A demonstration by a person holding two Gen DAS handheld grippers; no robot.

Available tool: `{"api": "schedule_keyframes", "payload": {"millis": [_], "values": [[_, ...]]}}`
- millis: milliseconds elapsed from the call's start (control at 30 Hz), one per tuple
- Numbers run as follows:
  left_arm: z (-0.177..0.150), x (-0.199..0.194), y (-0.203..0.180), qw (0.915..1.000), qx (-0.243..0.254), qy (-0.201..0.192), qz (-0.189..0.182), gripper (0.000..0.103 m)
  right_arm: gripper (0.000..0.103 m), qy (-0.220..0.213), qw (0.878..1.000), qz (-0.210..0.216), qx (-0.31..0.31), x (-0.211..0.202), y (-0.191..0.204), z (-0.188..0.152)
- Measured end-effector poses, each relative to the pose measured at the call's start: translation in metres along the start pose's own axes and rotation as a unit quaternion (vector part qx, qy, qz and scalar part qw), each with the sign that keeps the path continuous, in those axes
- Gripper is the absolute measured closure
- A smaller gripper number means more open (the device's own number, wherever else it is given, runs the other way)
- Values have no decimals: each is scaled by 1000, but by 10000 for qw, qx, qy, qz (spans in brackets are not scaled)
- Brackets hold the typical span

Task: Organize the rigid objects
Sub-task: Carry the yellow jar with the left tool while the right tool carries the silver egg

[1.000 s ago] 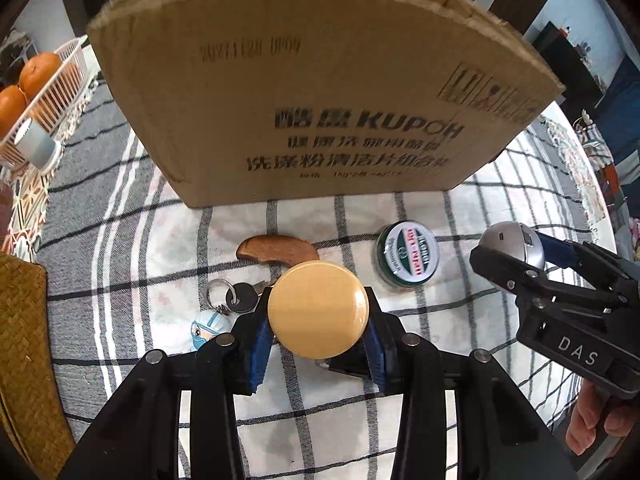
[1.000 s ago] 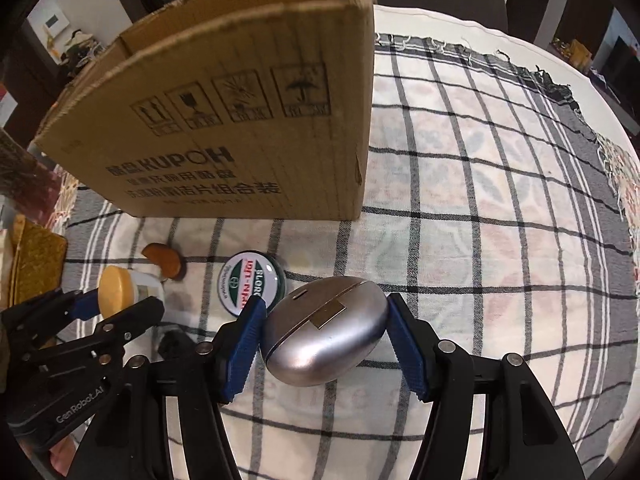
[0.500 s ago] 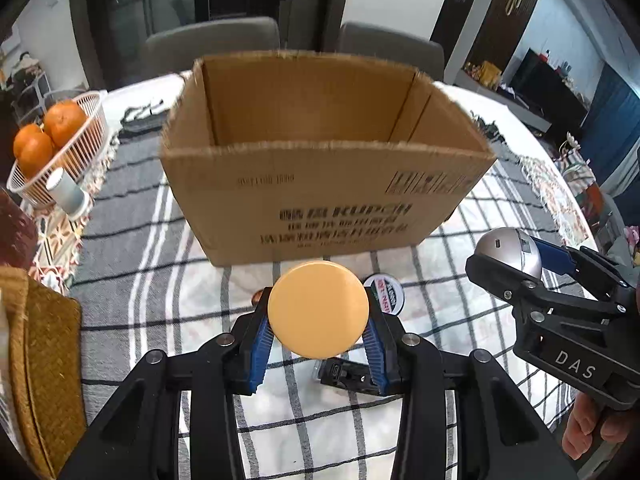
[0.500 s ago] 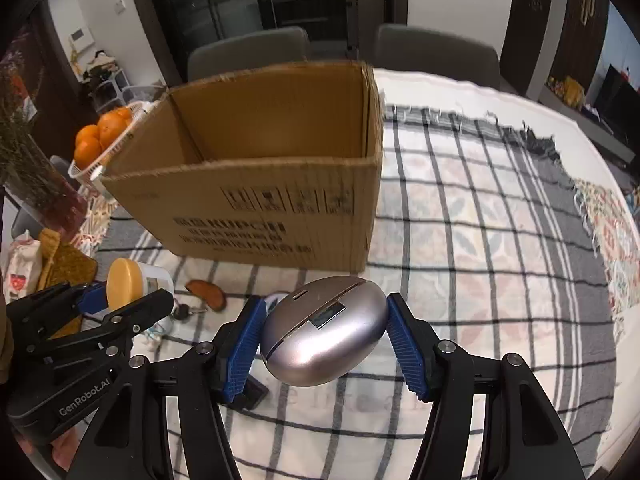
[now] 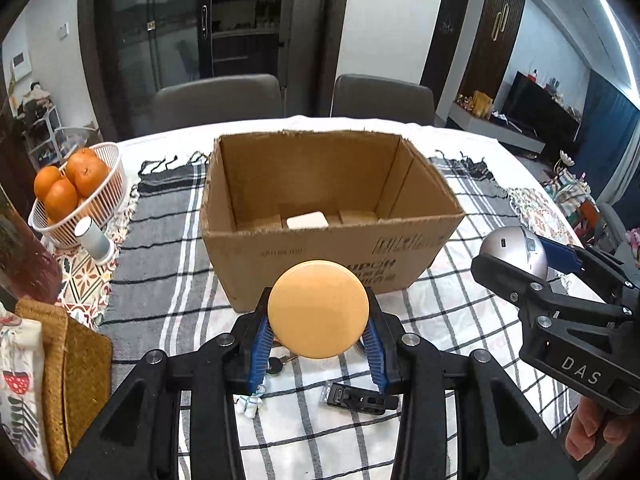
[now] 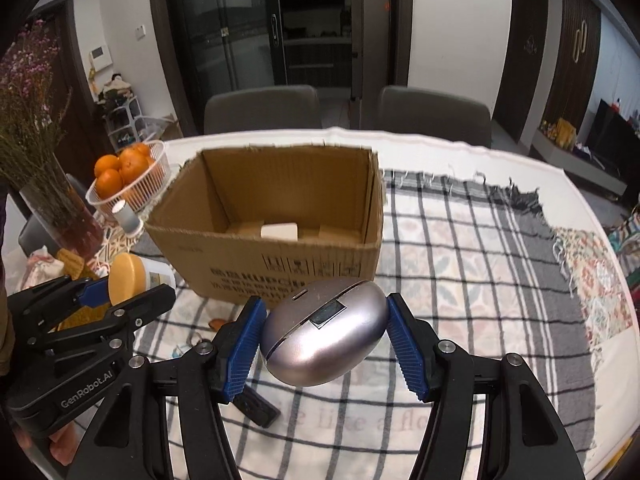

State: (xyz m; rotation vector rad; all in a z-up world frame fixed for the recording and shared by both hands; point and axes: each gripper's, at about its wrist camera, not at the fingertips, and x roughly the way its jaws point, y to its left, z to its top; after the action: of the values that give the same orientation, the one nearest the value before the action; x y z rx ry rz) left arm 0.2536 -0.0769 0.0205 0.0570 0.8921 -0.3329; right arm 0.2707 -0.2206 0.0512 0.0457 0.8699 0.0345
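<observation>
My left gripper point(image 5: 318, 344) is shut on a white jar with a round yellow lid point(image 5: 318, 309), held above the table in front of the open cardboard box point(image 5: 420, 240). My right gripper point(image 6: 322, 338) is shut on a silver egg-shaped case point(image 6: 324, 338), also raised, to the right of the left one. The jar point(image 6: 132, 278) and the case point(image 5: 514, 250) each show in the other wrist view. The box point(image 6: 352, 256) holds a white block point(image 5: 307, 221) on its floor. Keys with a small figure point(image 5: 250, 402) and a black clip point(image 5: 358, 398) lie on the checked cloth below.
A white basket of oranges point(image 5: 70, 188) and a small white cylinder point(image 5: 96, 238) stand left of the box. A woven mat point(image 5: 76, 364) lies at the left edge. A vase of dried flowers point(image 6: 52, 200) stands at the far left. Two chairs are behind the table.
Both grippers have risen and tilted up with their objects. The box interior now shows, and the green tin and wooden piece have dropped out of the left view.
</observation>
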Motion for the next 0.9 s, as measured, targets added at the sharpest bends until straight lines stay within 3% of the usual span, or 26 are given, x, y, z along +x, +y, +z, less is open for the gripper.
{"api": "schedule_keyframes", "payload": {"millis": [500,900], "values": [[28,-26,1,9986,72,-521,21,63,41,-562,9983,109,132,-25,5,21],[56,-25,9,9981,115,-609,73,63,41,-715,9971,227,151,-20,10,45]]}}
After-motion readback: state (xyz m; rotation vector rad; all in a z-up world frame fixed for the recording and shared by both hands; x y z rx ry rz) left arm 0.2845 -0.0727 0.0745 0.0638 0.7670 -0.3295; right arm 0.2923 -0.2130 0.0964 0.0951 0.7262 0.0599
